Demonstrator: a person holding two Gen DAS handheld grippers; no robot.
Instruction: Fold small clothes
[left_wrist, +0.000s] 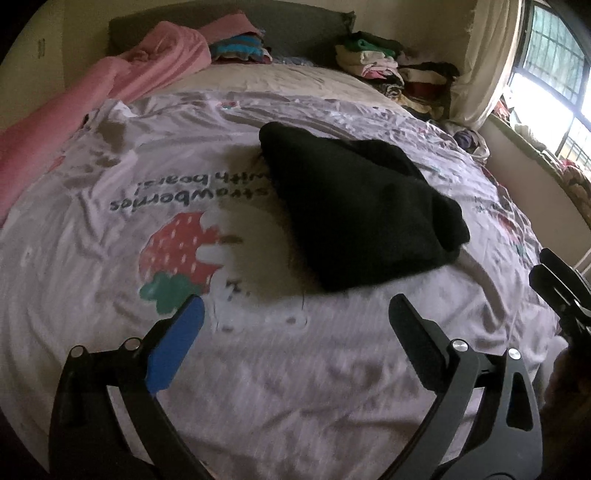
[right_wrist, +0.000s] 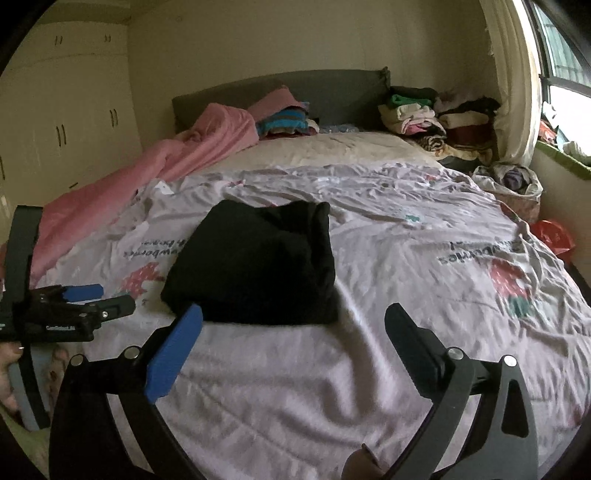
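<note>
A black garment (left_wrist: 354, 206) (right_wrist: 258, 258) lies folded into a compact bundle on the pale strawberry-print bedsheet (left_wrist: 295, 369) (right_wrist: 406, 258). My left gripper (left_wrist: 298, 302) hovers over the sheet just short of the bundle's near edge, open, with nothing between its blue pad and black finger. My right gripper (right_wrist: 295, 310) is likewise open and empty, close to the bundle's near edge without touching it. The right gripper (left_wrist: 546, 273) also shows at the right edge of the left wrist view. At the far left of the right wrist view is the left gripper (right_wrist: 110, 297), held by a hand.
A pink blanket (right_wrist: 147, 166) runs along the bed's left side. Stacks of folded clothes (right_wrist: 424, 114) and a striped pile (right_wrist: 284, 123) sit by the grey headboard (right_wrist: 332, 92). A window and curtain (right_wrist: 513, 74) are on the right, and a wardrobe (right_wrist: 66, 110) on the left.
</note>
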